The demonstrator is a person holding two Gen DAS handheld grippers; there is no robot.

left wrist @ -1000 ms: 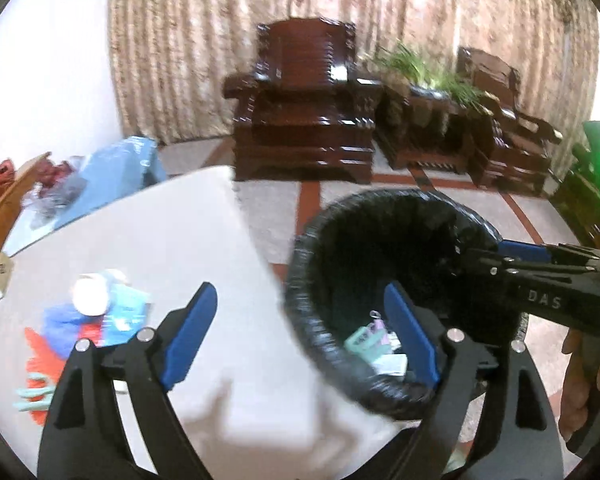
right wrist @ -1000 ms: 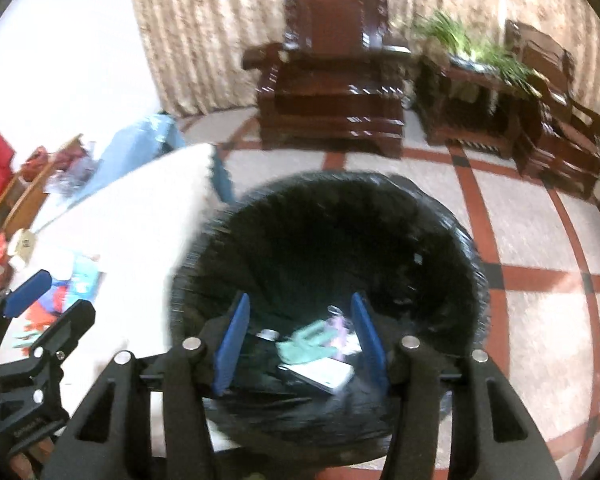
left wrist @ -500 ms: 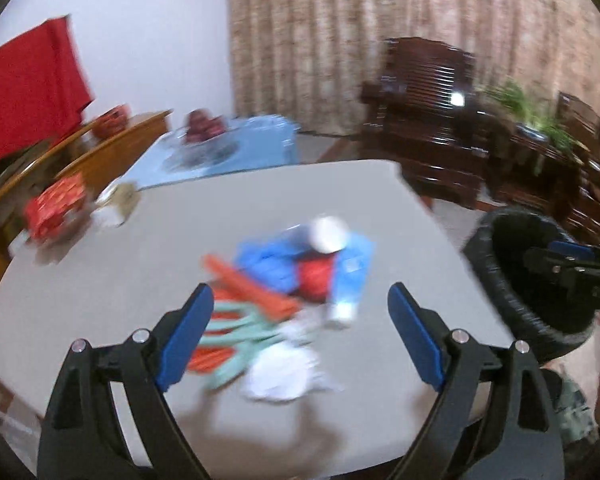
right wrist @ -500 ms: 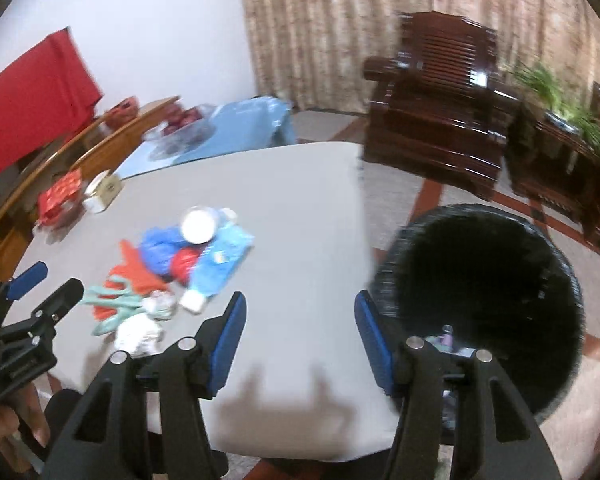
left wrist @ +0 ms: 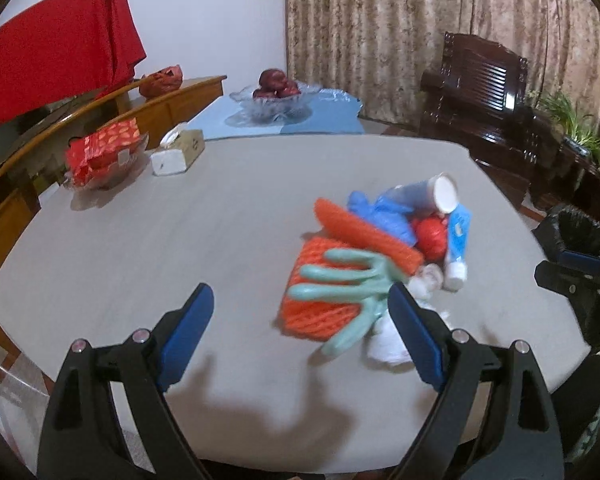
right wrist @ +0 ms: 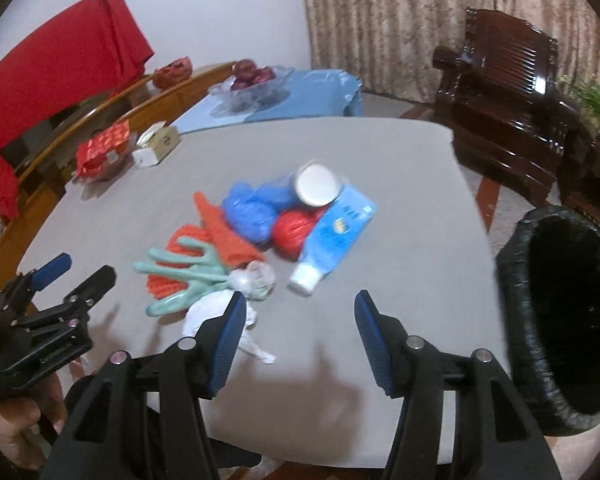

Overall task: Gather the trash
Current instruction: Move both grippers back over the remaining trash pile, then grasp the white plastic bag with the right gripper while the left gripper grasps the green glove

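Left wrist view is showing both the left gripper and right gripper, open and empty, having swung away from the black-lined bin and now facing the trash pile on the tabletop, indicating another pickup is starting.

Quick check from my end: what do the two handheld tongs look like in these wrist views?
Both match: the left tongs and right tongs have black angular frames with triangular cut-outs, silver rivets and flat blue pads. No cables or sleeves are discernible.
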